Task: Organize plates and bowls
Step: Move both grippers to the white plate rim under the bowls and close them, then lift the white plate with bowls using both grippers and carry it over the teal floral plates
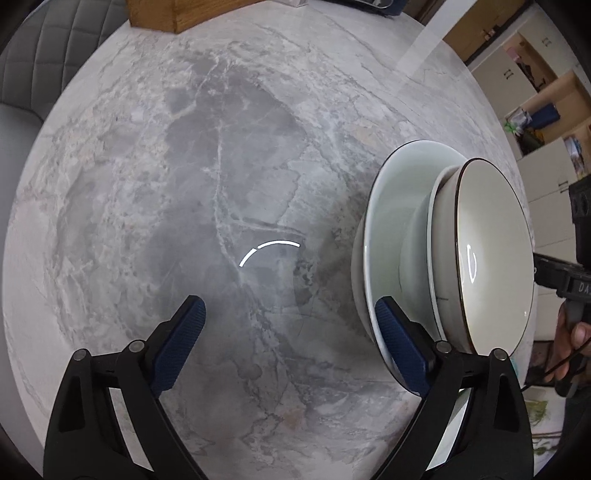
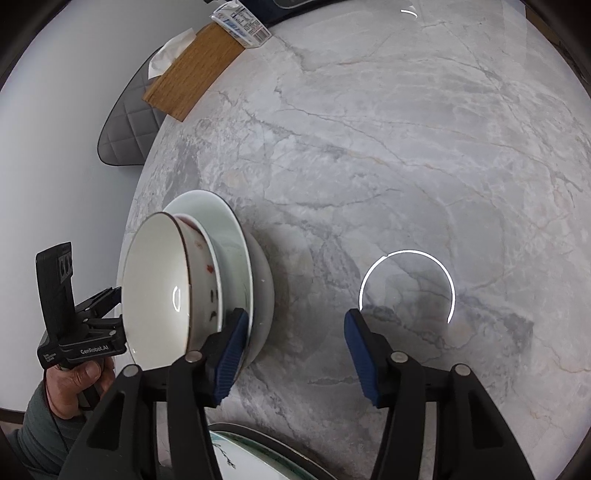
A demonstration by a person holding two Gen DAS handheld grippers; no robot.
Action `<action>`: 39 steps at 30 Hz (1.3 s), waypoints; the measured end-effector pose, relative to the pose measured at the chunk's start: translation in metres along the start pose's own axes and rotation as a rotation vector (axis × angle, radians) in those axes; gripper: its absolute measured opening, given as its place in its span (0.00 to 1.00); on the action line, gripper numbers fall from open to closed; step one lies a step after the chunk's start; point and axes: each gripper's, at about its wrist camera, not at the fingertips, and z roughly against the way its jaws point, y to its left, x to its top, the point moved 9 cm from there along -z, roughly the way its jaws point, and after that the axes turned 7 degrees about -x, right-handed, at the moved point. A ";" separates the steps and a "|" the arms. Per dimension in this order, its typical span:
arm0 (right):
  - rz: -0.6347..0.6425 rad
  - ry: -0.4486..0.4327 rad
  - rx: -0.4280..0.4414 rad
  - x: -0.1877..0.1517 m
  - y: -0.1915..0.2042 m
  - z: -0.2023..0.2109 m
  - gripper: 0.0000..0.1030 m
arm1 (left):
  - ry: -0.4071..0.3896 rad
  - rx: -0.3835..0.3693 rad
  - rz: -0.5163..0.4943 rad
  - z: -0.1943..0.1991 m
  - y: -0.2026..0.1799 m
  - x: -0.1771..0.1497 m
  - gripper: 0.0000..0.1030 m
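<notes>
A stack of dishes stands on the marble table [image 1: 221, 166]: a pale green plate [image 1: 395, 206] at the bottom, a white bowl with red marks [image 2: 205, 273] on it, and a beige brown-rimmed bowl [image 1: 495, 251] on top. The stack also shows in the right wrist view, with the beige bowl [image 2: 155, 288] and the green plate [image 2: 232, 240]. My left gripper [image 1: 291, 343] is open and empty, its right finger beside the stack. My right gripper [image 2: 295, 354] is open and empty, its left finger beside the stack.
A wooden box [image 2: 192, 70] with tissue stands at the table's far side, a packet [image 2: 242, 24] beside it. A grey quilted chair [image 2: 129, 125] sits beyond the edge. A patterned plate [image 2: 258, 461] lies at the near edge. Shelves [image 1: 535, 110] stand to the right.
</notes>
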 end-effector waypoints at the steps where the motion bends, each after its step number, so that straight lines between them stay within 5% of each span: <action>1: 0.007 0.005 -0.018 0.000 -0.001 -0.002 0.68 | -0.004 -0.004 0.003 -0.002 0.000 0.000 0.91; 5: 0.061 0.043 -0.063 -0.008 0.003 -0.016 0.80 | 0.003 -0.001 -0.064 -0.012 -0.011 -0.003 0.91; 8: 0.082 0.007 -0.093 -0.006 0.007 -0.017 0.65 | 0.012 0.011 -0.060 -0.016 -0.013 -0.003 0.89; 11: 0.012 0.001 -0.033 -0.002 0.006 -0.016 0.52 | 0.011 0.013 -0.031 -0.017 -0.011 -0.001 0.89; 25: 0.012 -0.100 -0.002 0.011 0.013 -0.018 0.39 | -0.097 0.011 -0.022 -0.004 -0.003 0.012 0.85; 28: 0.011 -0.102 0.032 0.011 0.019 -0.021 0.25 | -0.123 -0.023 -0.072 0.001 -0.012 0.014 0.59; 29: 0.023 -0.096 0.033 0.011 0.022 -0.022 0.18 | -0.132 -0.031 -0.093 0.003 -0.019 0.014 0.43; 30: 0.037 -0.093 0.036 0.012 0.028 -0.023 0.17 | -0.135 -0.036 -0.111 0.004 -0.025 0.017 0.25; 32: 0.055 -0.088 0.006 0.012 0.033 -0.024 0.17 | -0.119 -0.039 -0.130 0.003 -0.037 0.021 0.07; 39: 0.039 -0.050 -0.030 0.011 0.030 -0.023 0.15 | -0.018 -0.102 -0.030 -0.008 -0.038 0.023 0.07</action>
